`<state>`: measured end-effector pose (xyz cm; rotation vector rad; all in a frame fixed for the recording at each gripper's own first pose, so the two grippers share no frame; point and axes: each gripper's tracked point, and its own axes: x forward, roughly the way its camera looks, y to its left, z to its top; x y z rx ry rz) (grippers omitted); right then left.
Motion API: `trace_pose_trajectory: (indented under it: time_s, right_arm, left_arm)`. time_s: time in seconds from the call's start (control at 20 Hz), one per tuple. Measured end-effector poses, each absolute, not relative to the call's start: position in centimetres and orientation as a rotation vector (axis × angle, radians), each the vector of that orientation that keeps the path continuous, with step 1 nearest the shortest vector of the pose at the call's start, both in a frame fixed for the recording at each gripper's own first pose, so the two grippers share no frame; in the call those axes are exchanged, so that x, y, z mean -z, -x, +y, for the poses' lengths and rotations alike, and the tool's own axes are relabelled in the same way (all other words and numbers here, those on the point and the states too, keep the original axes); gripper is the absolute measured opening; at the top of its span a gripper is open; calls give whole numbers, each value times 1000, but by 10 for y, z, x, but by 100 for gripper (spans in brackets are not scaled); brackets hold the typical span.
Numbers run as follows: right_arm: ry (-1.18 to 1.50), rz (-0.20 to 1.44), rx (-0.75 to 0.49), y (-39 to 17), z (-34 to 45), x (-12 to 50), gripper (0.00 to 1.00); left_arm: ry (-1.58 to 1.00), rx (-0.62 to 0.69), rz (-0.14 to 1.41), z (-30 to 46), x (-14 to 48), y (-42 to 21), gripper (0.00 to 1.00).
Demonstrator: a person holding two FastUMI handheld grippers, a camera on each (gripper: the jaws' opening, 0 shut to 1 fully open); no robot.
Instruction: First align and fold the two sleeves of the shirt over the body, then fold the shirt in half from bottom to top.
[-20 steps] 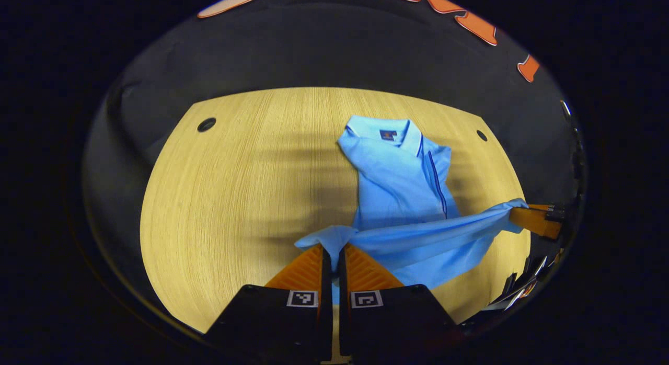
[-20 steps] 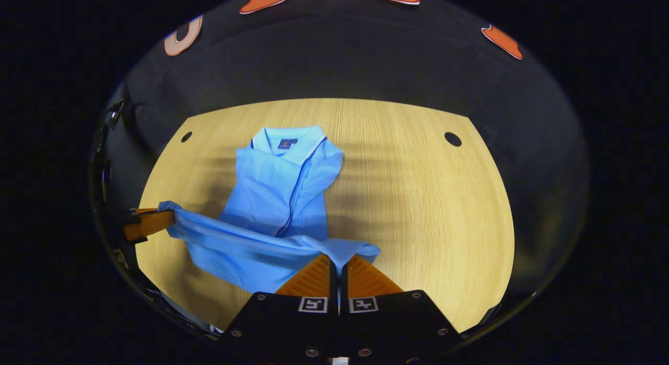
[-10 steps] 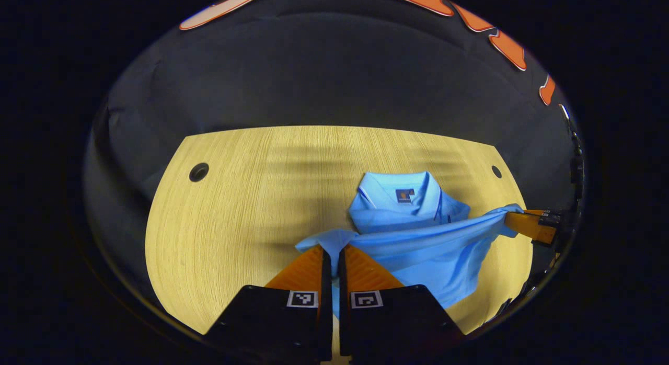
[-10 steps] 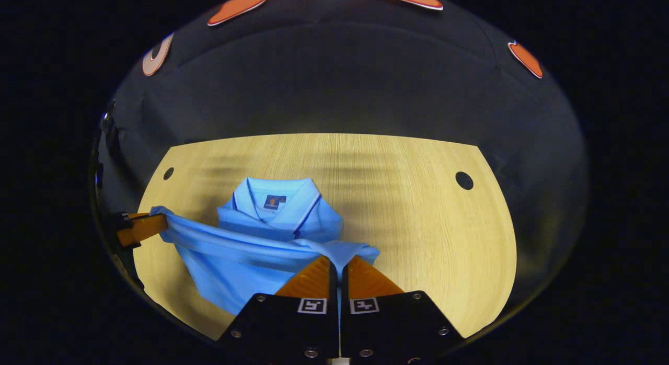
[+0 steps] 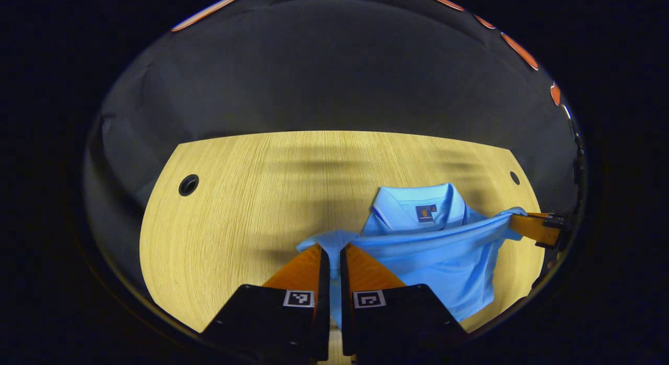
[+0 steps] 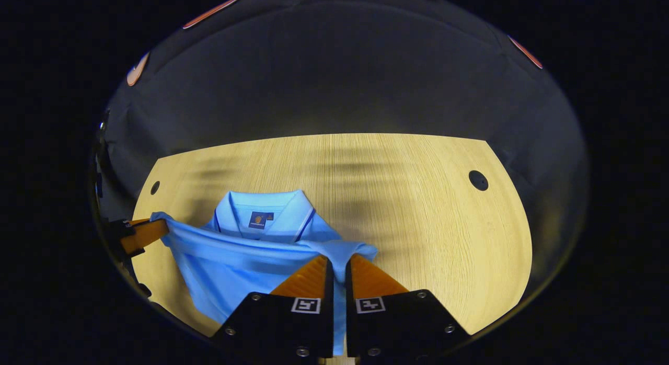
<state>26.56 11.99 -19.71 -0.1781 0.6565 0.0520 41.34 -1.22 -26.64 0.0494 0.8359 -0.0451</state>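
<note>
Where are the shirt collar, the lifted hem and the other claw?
shirt collar [image 5: 418,197], left gripper view, on its inner band.
lifted hem [image 6: 235,242], right gripper view, on the taut edge.
right claw [image 5: 530,228], left gripper view, on its finger.

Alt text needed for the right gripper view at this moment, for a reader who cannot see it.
The right tongs are shut on the bottom hem of a light blue polo shirt, holding it raised just below the collar. The left tongs pinch the hem's other corner at the left edge, over a wooden table.
</note>
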Motion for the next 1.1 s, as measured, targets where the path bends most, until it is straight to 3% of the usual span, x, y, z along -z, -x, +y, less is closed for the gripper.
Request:
trace_pose_trajectory:
  time_s: [0.1, 0.15, 0.2, 0.25, 0.35, 0.4, 0.45, 1.1]
  right_arm:
    - [175, 640, -32, -268, 117, 192, 14]
    - [168, 636, -24, -268, 115, 191, 15]
    - [160, 631, -22, -266, 116, 188, 23]
    - [154, 625, -31, -264, 117, 185, 33]
    - [154, 619, -36, -257, 117, 179, 65]
    - [159, 611, -43, -253, 118, 177, 82]
    - [164, 598, -48, -247, 119, 170, 99]
    - [102, 326, -115, -122, 107, 49, 100]
  left_arm:
    - [-43, 33, 814, -8, 264, -415, 18]
    - [-48, 24, 798, -7, 262, -419, 26]
    - [-46, 25, 780, -7, 257, -420, 43]
    - [-41, 28, 767, -10, 254, -420, 61]
    - [-51, 10, 738, -6, 243, -419, 96]
    - [-62, 1, 714, -4, 234, -419, 100]
    - [-68, -6, 681, -5, 227, -420, 100]
    - [-107, 38, 331, -24, 44, -323, 100]
